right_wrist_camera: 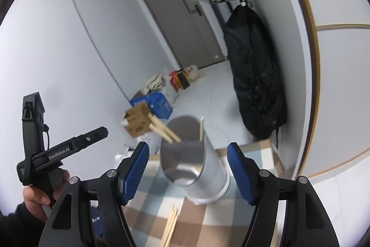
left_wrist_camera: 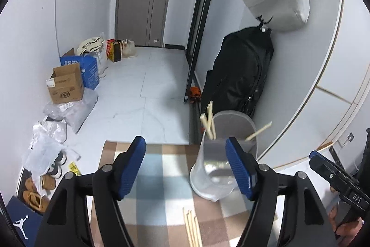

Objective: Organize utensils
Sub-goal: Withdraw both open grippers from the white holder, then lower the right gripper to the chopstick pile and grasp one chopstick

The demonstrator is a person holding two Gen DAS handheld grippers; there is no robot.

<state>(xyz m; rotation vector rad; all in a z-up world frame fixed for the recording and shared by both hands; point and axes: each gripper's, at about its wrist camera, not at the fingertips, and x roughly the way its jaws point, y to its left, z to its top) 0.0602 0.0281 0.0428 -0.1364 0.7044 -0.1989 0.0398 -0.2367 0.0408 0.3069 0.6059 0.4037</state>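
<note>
Chopsticks (left_wrist_camera: 192,230) before cup (left_wrist_camera: 222,161), backpack (left_wrist_camera: 242,71) behind.

Translucent glossy plastic cup (left_wrist_camera: 217,159) — wooden chopsticks (left_wrist_camera: 209,122) (matt) — woven cloth mat (left_wrist_camera: 161,177).

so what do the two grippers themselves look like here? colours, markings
Both match: black linkage arms with silver pivot pins, and blue ribbed pads on the jaws. The left gripper body reads "GenRobot.AI" with a black strap; the right gripper body shows "DAS". A dark sleeve covers the left wrist.
</note>
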